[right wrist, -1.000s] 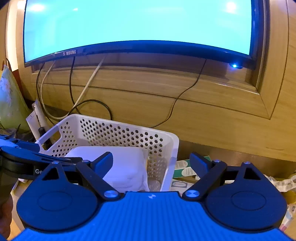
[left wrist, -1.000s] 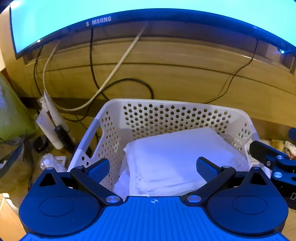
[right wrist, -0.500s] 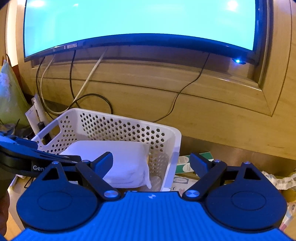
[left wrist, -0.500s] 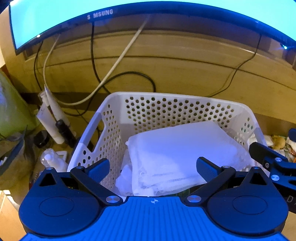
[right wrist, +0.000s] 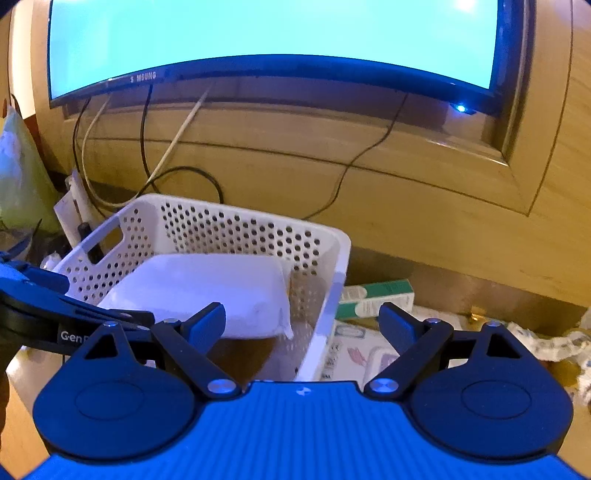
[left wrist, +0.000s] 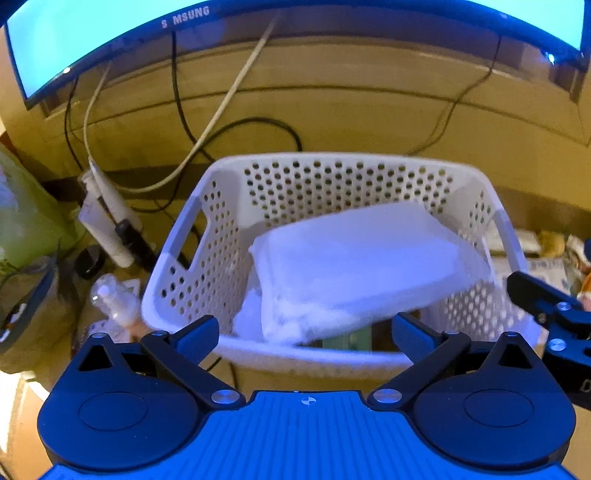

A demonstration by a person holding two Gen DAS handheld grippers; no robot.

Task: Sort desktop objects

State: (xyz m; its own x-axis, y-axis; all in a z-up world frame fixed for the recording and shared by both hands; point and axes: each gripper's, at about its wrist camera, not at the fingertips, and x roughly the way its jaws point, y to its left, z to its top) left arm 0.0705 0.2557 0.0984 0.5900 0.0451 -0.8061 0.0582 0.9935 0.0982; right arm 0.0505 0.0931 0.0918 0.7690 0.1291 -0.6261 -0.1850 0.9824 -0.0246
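Below the monitor, both grippers' jaws gape empty before the white basket holding a pack.

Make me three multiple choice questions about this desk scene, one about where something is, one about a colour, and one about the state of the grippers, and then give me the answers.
1. Where does the white packet lie?
A. in the basket
B. beside the green box
C. on the monitor

2. What colour is the basket?
A. red
B. white
C. black

3. How do the left gripper and right gripper stand?
A. both shut
B. one holds the packet
C. both open and empty

Answers: 1 A, the perforated walls surround the packet; 2 B, its rim and walls are white; 3 C, each view shows spread fingers with nothing between them.
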